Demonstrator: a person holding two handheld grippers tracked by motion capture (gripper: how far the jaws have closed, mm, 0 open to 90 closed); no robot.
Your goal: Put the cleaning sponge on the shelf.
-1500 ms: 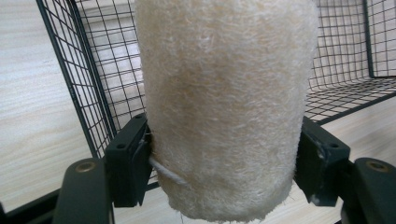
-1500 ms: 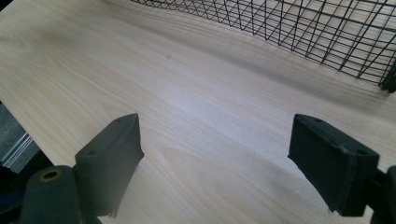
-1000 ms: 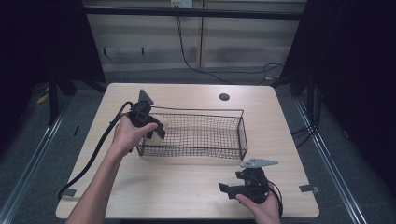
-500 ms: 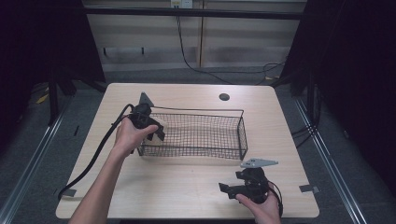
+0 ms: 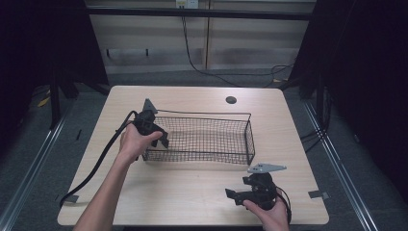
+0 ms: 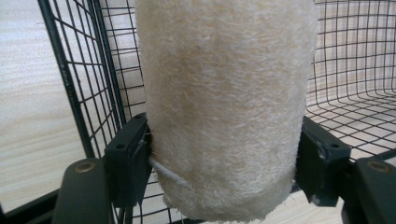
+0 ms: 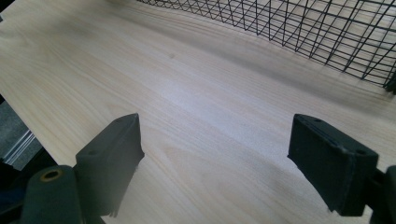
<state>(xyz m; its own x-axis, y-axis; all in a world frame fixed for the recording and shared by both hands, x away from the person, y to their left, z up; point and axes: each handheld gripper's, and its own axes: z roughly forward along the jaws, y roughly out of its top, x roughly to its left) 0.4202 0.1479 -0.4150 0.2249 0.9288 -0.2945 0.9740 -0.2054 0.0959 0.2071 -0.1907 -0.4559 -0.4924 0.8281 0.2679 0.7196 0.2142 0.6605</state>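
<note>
Table point(image 5: 192, 192) front bare; left gripper point(image 5: 161, 139) clamps loofah point(image 6: 224, 107) against basket point(image 5: 248, 139) wall.

Loofah point(image 6: 224, 102) rough, fibrous (matt); basket point(image 5: 207, 139) black wire; table point(image 5: 192, 192) smooth wood.

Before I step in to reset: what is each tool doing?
Left tool: shut on the loofah roll, at the wire basket.
Right tool: open, holding nothing, over the table.

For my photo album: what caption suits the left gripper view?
Left gripper clamps a cream loofah roll inside the black wire basket.
</note>
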